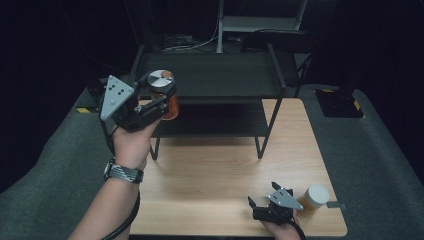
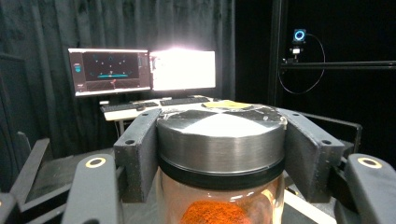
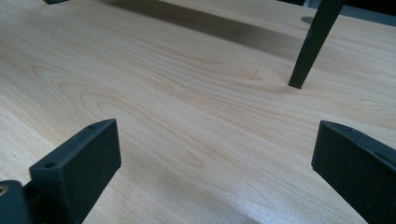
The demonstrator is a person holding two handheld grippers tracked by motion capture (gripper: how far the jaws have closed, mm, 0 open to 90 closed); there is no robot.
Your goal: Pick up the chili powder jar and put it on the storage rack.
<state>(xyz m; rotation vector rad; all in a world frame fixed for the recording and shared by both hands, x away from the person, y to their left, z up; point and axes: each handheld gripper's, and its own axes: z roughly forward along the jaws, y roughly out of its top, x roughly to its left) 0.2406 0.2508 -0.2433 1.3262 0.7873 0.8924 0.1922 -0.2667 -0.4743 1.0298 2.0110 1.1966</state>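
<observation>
My left gripper (image 1: 159, 97) is raised at the left end of the black two-tier rack (image 1: 215, 75) and is shut on a glass spice jar (image 1: 167, 106). The jar has a silver metal lid (image 2: 219, 135) and orange powder (image 2: 212, 212) inside. In the left gripper view both pads (image 2: 140, 149) press on the lid's sides. My right gripper (image 1: 260, 206) lies low on the wooden table (image 1: 210, 180) near its front right edge. Its jaws stand wide apart in the right gripper view, with bare wood (image 3: 205, 126) between them.
A second jar with a pale lid (image 1: 316, 196) stands just right of my right hand. A black rack leg (image 3: 310, 46) rises ahead of the right gripper. Monitors (image 2: 140, 70) and dark curtains show beyond the rack. Grey padding (image 1: 50, 165) surrounds the table.
</observation>
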